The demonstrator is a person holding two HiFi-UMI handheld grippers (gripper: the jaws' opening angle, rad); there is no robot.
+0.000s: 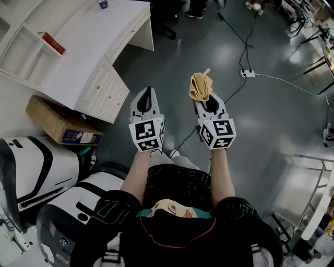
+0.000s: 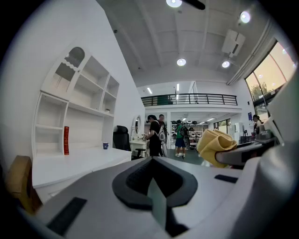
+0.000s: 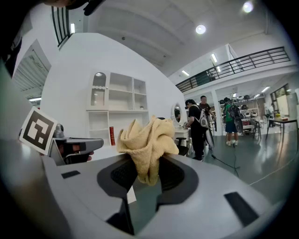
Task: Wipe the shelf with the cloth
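Nearest the head camera are the person's black printed shirt and bare forearms, reaching forward with a white two-jaw gripper in each hand over a glossy grey floor (image 1: 261, 114). On the person's right, the right gripper (image 1: 207, 100) has its jaws closed on a crumpled mustard-yellow terry cloth (image 1: 200, 86), pinched near its lower edge so that most of it stands up in loose folds above the jaws. On the left, the left gripper (image 1: 148, 95) has its jaws brought together with nothing between them. Both grippers are held in the air, well apart from the white open-fronted shelf unit (image 2: 86, 108), which stands ahead and to the left on a curved white table (image 1: 78, 52). A slim red book (image 1: 52, 43) stands upright in a lower compartment, and a small blue cup (image 1: 103, 4) sits on the table. A brown cardboard box (image 1: 52, 122) lies on the floor beside the table. The cloth looks light, soft and floppy, with no risk of breaking; it should flatten and drag easily along a shelf board. The present hold looks firm, though a bunched pad pressed forward of the jaws would probably wipe best.
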